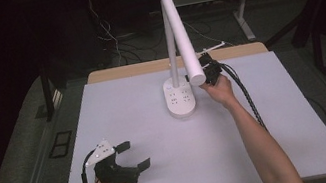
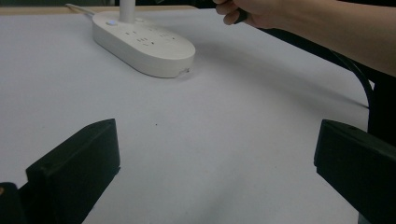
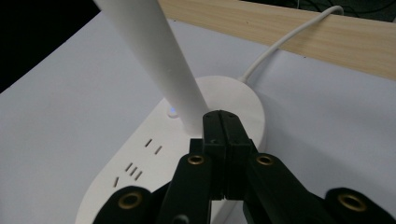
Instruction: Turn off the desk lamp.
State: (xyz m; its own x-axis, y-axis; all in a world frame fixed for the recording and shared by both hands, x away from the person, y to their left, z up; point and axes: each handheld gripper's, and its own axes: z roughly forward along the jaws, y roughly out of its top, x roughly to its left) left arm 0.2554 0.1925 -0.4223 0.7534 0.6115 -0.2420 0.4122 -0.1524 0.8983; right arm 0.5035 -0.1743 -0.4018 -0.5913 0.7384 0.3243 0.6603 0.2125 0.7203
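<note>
Fingers of the right gripper [image 3: 223, 122] are pressed flat together with nothing between them, their tips just beside the lower end of the white lamp head [image 1: 179, 33]. That lamp rises from its oval socket base [image 1: 180, 98] at the far middle of the tabletop [image 1: 156, 123]. Near the front left corner, the left gripper [image 1: 131, 156] has its fingers spread wide and empty.

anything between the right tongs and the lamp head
Nothing visible. The right tongs, jaws shut and empty, sit right at the free end of the lamp head, above the base.
</note>
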